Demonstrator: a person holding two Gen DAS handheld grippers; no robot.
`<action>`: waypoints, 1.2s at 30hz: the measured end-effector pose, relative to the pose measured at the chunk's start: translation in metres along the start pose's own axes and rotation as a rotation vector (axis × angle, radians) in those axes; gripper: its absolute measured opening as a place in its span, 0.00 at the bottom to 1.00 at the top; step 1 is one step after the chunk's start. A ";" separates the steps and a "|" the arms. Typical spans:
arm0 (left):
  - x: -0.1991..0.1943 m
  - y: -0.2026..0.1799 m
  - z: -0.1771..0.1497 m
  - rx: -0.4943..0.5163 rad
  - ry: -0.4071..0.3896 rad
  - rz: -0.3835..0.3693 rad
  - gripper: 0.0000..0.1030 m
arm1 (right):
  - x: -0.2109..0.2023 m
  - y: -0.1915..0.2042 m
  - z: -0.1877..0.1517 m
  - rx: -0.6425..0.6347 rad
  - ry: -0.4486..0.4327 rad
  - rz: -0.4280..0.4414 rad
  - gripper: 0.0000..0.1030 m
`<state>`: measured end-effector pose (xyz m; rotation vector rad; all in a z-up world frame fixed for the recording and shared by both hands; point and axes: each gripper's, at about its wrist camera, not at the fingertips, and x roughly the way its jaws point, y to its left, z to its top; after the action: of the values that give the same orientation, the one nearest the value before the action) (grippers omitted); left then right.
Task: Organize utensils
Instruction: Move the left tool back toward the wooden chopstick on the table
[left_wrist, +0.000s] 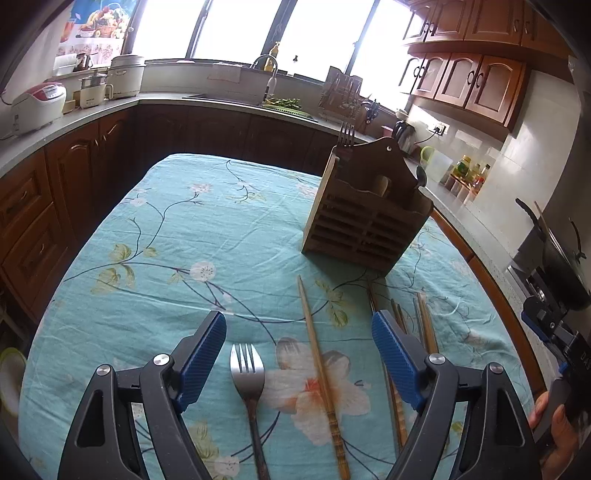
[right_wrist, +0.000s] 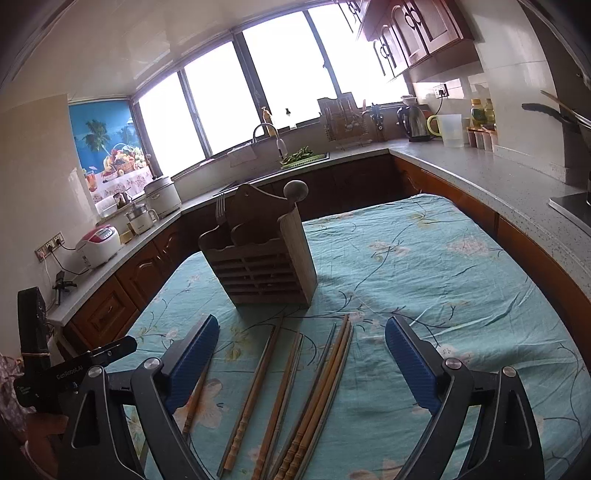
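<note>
A wooden utensil holder stands on the flowered tablecloth, with a fork and a spoon handle sticking out of it. My left gripper is open above the cloth. A metal fork and one wooden chopstick lie between its fingers, untouched. My right gripper is open too, with several chopsticks lying on the cloth between its fingers. The holder stands just beyond them, a fork and a round spoon end rising from it.
The table sits in a kitchen with a grey counter round it. More chopsticks lie right of the left gripper. A hand holds the other gripper at the far right. Rice cookers, a kettle and a jug stand on the counter.
</note>
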<state>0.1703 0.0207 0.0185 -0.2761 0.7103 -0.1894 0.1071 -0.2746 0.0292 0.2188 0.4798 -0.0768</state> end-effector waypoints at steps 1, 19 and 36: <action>-0.002 0.000 -0.003 -0.002 0.001 0.001 0.79 | 0.000 0.000 -0.004 0.000 0.007 -0.001 0.90; 0.020 -0.014 0.006 0.032 0.082 0.014 0.79 | 0.033 0.008 -0.019 -0.020 0.118 0.021 0.74; 0.099 -0.022 0.035 0.081 0.199 0.032 0.54 | 0.115 -0.004 -0.016 0.005 0.285 -0.006 0.21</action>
<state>0.2653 -0.0203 -0.0106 -0.1692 0.9015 -0.2163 0.2014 -0.2769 -0.0388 0.2342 0.7637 -0.0522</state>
